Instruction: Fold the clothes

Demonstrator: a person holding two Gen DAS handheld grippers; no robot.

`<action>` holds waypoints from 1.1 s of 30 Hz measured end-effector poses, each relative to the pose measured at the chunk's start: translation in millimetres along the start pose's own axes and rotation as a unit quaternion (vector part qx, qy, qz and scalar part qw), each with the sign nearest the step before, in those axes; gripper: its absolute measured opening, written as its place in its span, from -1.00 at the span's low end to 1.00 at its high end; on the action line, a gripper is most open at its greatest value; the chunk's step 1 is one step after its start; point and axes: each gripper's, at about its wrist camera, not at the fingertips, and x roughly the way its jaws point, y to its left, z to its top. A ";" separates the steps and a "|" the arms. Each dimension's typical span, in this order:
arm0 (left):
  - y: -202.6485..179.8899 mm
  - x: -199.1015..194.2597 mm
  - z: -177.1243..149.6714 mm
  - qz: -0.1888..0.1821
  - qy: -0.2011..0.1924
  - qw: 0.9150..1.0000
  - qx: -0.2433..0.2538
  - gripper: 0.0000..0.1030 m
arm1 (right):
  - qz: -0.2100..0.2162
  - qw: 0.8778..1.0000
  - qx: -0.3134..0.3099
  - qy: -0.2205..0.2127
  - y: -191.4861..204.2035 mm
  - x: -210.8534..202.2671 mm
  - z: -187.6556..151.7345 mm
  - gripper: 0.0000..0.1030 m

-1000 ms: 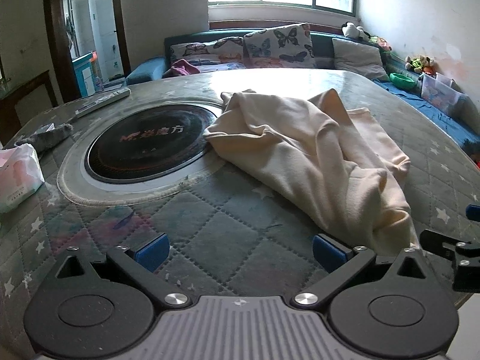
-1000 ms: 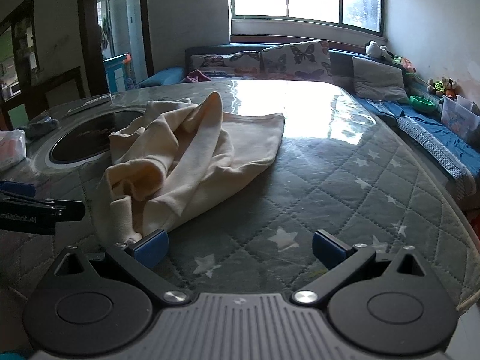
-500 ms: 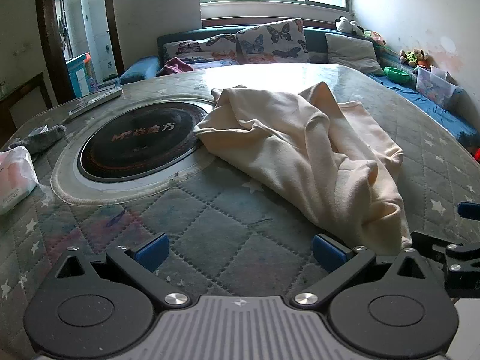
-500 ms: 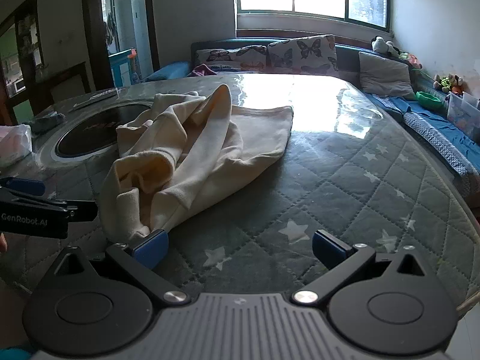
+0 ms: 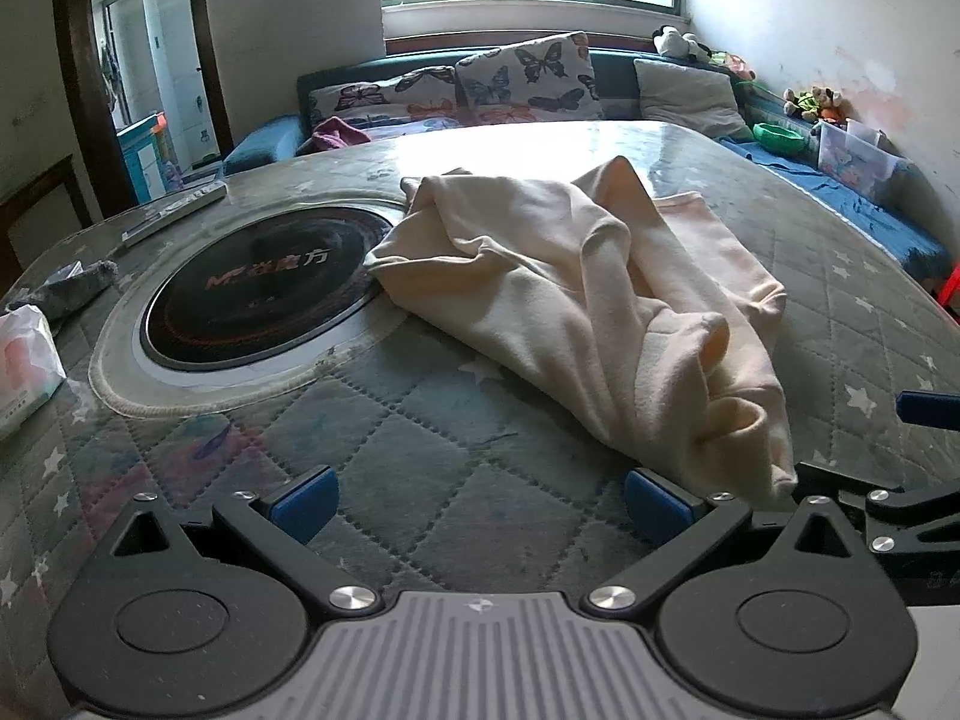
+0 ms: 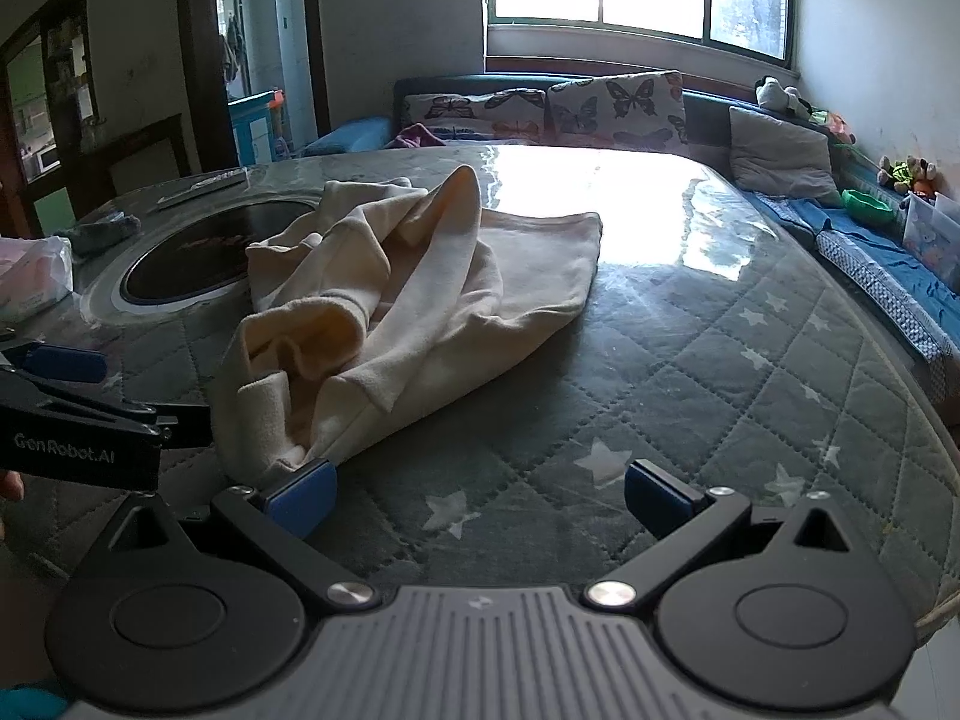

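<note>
- cream garment [image 5: 576, 300] is lying crumpled on the quilted surface [image 5: 420, 450], long axis running from its near end by the hand-held grippers to the far left, over the black round plate [image 5: 258, 288]
- left hand-held gripper [image 5: 477, 498] spread wide, nothing held, garment's near end just to its right
- right hand-held gripper [image 6: 480, 495] also spread and empty, hem touching its left fingertip [image 6: 300, 495], so looks like the nearer one

one cream garment [image 5: 588, 294], two butterfly pillows [image 5: 525, 81], one grey pillow [image 5: 687, 96].
</note>
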 end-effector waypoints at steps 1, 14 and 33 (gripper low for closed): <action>-0.4 0.3 0.0 0.000 0.001 1.000 0.001 1.00 | 0.000 1.000 0.000 0.000 -0.1 0.0 0.1 1.00; -2.8 0.6 0.4 -0.003 0.003 1.000 0.004 1.00 | 0.000 1.000 -0.002 -0.001 1.9 -1.6 0.1 1.00; -5.6 4.4 2.2 -0.009 0.008 1.000 0.007 1.00 | 0.003 1.000 -0.003 0.003 2.7 2.0 1.7 1.00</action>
